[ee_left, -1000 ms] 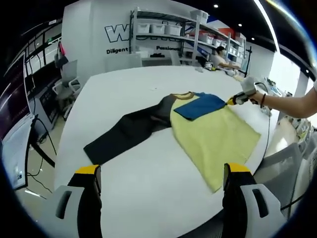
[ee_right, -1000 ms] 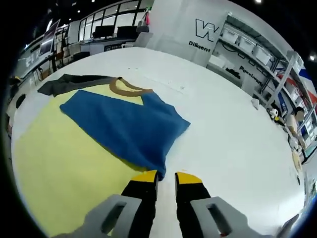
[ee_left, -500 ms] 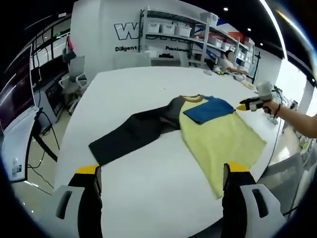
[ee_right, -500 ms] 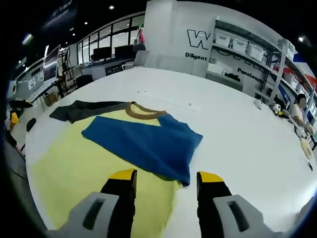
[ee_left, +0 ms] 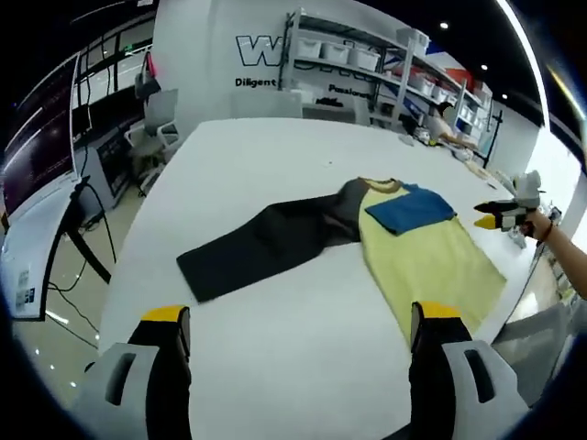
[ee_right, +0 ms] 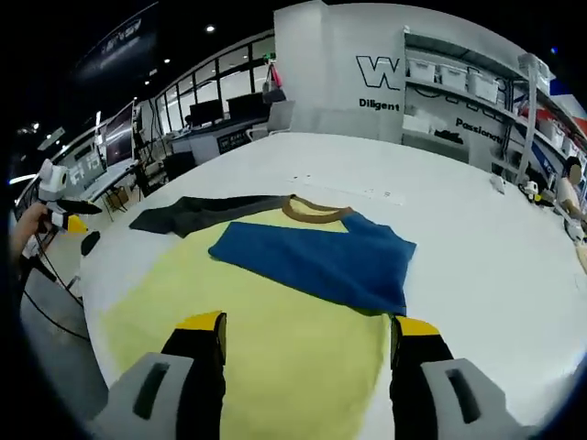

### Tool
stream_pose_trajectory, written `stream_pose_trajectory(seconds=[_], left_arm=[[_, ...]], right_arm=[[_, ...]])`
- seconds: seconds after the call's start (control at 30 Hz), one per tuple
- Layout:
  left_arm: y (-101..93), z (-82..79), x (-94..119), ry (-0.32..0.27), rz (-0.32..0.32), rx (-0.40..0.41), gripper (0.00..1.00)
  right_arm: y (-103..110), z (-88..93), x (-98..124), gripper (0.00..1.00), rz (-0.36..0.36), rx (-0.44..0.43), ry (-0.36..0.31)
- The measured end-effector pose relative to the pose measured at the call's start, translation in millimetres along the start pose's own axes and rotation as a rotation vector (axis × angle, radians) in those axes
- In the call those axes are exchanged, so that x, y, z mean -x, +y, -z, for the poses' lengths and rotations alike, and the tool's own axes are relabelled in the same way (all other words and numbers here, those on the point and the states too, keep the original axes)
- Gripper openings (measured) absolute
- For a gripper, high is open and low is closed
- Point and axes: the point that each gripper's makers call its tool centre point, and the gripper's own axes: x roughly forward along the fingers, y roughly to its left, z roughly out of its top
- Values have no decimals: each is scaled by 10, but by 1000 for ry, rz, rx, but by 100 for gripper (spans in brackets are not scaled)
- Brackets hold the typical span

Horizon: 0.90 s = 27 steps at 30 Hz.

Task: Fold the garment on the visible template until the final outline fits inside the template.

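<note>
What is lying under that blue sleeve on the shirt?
The blue sleeve is folded over the shirt's yellow body, just below the brown collar. The yellow cloth shows around it; what it covers stays hidden. The dark sleeve lies spread on the white table.

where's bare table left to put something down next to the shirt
Bare white table runs wide beyond the brown collar, toward the shelving. Another open stretch lies between the dark sleeve and the left gripper. In the right gripper view, table past the folded blue sleeve is free. The yellow body crowds the table edge.
</note>
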Motion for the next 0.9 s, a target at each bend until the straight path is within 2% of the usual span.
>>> stream_pose_trajectory(seconds=[0.3,0.43,0.5,0.63,0.77,0.83,0.9], left_arm=[[145,-46,-154,-4,-22,54,95],[217,-61,-238,-3,-23,140,91],[265,-93,-273,-20,-31,158,91],[322,-97,-334,-18,-39,192,90],[357,-75,-422,-7,-30,239,88],[402,-104,-459,-35,-32,273,88],[452,-61,-503,-11,-36,266,88]], right_arm=[[188,18,187,73,-31,11,-16],[245,38,257,73,-32,18,-18],[275,38,291,74,-34,19,-20],[366,52,341,74,-51,19,-29],[439,138,357,73,-57,42,-10],[499,150,372,73,-75,34,-21],[527,161,376,73,-84,15,-30]])
